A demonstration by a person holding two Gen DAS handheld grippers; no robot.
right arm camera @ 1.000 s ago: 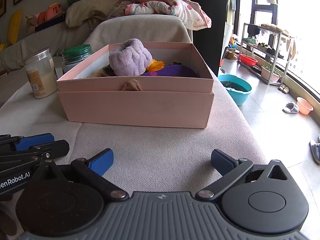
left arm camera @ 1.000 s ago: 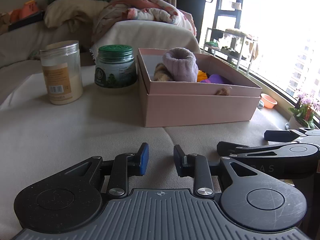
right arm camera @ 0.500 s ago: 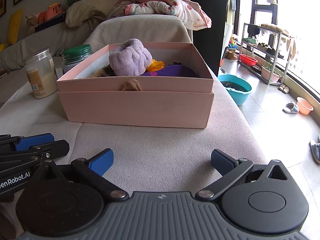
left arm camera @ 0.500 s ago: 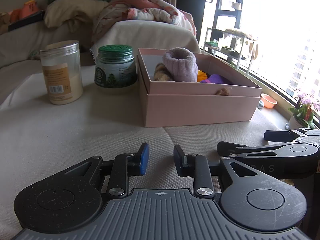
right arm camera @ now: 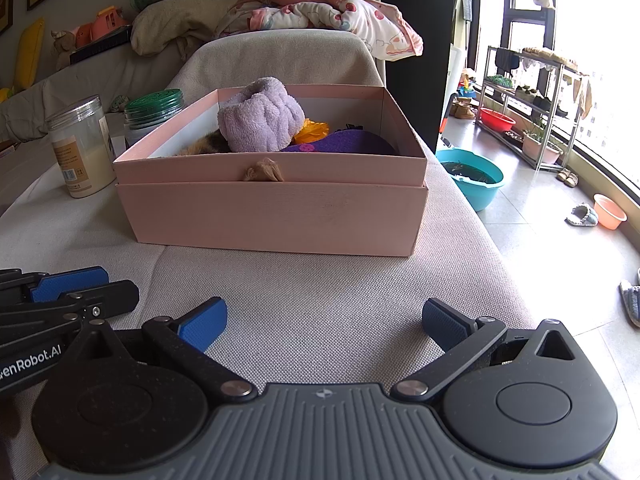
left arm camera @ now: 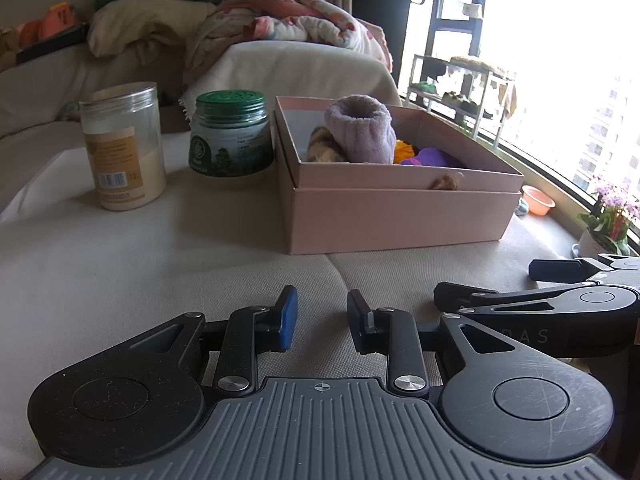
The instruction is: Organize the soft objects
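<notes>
A pink box stands on the beige cushion ahead of both grippers. It holds a rolled lilac fleece piece, a purple item, a yellow item and a brown striped item. A tan scrap hangs over its near rim. My left gripper rests low on the cushion, jaws a narrow gap apart and empty. My right gripper is wide open and empty, beside the left one.
A clear jar with white powder and a green-lidded jar stand left of the box. Piled blankets lie on the sofa back. A blue basin and a rack are on the floor at the right.
</notes>
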